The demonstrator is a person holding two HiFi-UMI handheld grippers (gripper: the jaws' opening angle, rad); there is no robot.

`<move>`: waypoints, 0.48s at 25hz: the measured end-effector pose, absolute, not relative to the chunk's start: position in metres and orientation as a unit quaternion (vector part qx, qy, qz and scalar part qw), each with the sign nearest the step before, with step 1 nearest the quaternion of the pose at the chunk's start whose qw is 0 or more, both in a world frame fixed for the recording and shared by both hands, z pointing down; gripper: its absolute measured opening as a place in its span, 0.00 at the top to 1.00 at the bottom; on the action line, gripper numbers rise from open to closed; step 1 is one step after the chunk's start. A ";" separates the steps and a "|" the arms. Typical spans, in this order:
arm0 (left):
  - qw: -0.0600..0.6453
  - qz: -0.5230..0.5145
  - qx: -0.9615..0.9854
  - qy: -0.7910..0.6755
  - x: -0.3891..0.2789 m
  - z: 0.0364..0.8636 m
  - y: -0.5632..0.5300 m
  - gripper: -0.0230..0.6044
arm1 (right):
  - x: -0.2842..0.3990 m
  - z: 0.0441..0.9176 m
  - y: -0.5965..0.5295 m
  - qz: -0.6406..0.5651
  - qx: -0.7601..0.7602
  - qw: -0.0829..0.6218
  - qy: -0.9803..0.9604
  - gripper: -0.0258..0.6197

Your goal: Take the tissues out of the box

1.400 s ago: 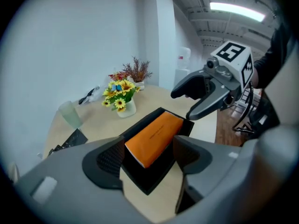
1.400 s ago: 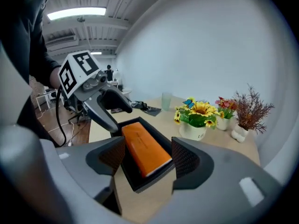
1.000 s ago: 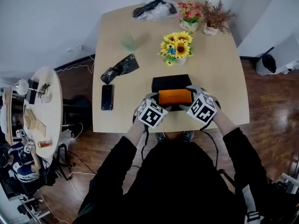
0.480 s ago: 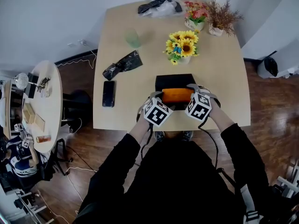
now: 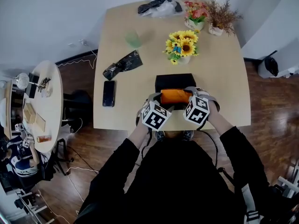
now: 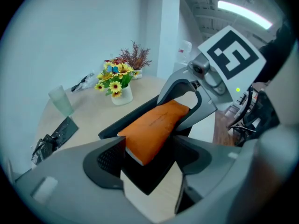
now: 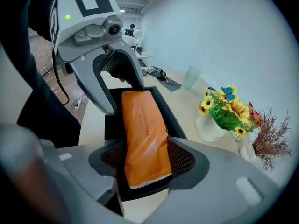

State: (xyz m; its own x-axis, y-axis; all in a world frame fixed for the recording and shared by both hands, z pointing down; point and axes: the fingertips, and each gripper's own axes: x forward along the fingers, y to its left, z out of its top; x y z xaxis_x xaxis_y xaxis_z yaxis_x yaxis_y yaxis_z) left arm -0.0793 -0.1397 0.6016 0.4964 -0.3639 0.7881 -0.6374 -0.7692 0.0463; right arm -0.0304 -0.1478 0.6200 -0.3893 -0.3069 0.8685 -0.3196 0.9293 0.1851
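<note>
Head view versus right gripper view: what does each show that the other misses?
Head view only: the black phone and the round side table. Right gripper view only: the pads of the right claw, whose jaws have just been closing, pressing the orange tissue pack between them. Both: that pack in the black box, the sunflowers and the green cup.

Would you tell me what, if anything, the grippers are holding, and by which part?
The right gripper grips the orange tissue pack by one end; the left gripper straddles the other end without pressing. Both pairs of jaws have just been closing.
</note>
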 end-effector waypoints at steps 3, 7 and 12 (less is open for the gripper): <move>0.145 0.386 0.853 -0.321 -0.090 0.578 -0.137 0.49 | -0.040 0.600 -0.145 -0.002 0.191 0.500 -0.844 0.55; 0.090 0.373 0.846 -0.369 -0.116 0.541 -0.138 0.48 | -0.043 0.564 -0.149 -0.025 0.207 0.475 -0.855 0.55; 0.081 0.333 0.860 -0.377 -0.129 0.502 -0.134 0.47 | -0.036 0.513 -0.150 -0.051 0.236 0.442 -0.864 0.55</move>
State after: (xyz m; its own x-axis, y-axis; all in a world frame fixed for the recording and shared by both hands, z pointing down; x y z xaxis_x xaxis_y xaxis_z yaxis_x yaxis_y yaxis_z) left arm -0.1294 -0.1342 0.5021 0.4938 -0.5940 0.6351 -0.7025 -0.7029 -0.1113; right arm -0.0364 -0.1498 0.5131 -0.4977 -0.4524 0.7400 -0.3626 0.8836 0.2963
